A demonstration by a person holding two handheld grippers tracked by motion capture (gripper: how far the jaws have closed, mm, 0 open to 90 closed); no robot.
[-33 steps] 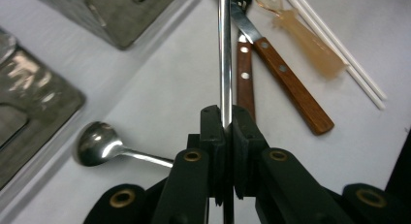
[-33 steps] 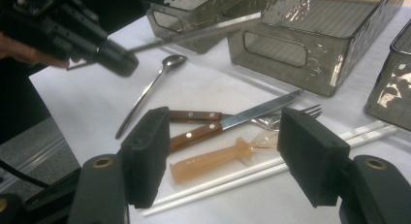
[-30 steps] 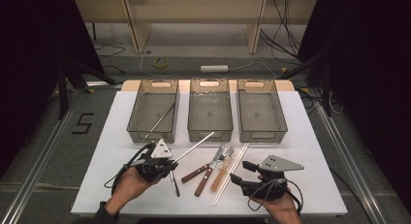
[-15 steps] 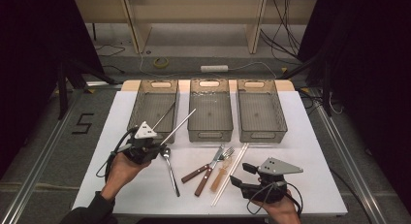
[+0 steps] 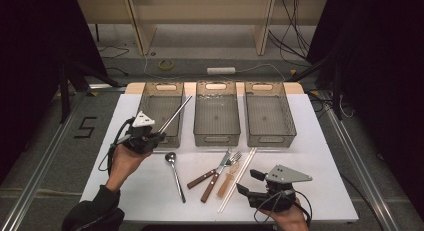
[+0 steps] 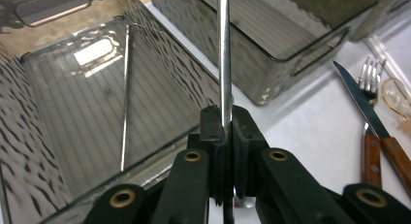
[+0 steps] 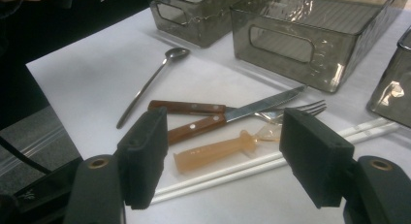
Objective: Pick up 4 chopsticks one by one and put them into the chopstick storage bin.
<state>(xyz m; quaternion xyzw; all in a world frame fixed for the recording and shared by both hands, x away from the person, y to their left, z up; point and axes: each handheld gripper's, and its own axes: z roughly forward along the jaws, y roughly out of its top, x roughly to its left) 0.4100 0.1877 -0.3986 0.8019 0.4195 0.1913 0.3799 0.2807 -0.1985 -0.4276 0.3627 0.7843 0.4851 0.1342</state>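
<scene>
My left gripper (image 5: 158,136) (image 6: 225,123) is shut on a thin metal chopstick (image 5: 175,114) (image 6: 223,59). It holds the stick slanting up over the near edge of the left grey bin (image 5: 151,97) (image 6: 58,151). A second metal chopstick (image 6: 125,98) lies on that bin's floor. My right gripper (image 5: 249,182) (image 7: 225,139) stands open low over the table's front right. Its jaws have just been opening and grip nothing. Beyond them lie an amber plastic spoon (image 7: 213,153) (image 5: 227,184) and two white chopsticks (image 7: 271,163) (image 5: 239,178).
Two more grey bins, middle (image 5: 216,132) and right (image 5: 268,139), stand in a row with the left one. On the white table (image 5: 320,156) lie a metal spoon (image 5: 175,175) (image 7: 150,83), two wooden-handled knives (image 5: 206,180) (image 7: 194,107) and a fork (image 5: 234,157) (image 7: 310,107).
My left gripper has carried the metal chopstick from the table's middle front toward the left and away, up to the left bin. The right hand has stayed where it was.
</scene>
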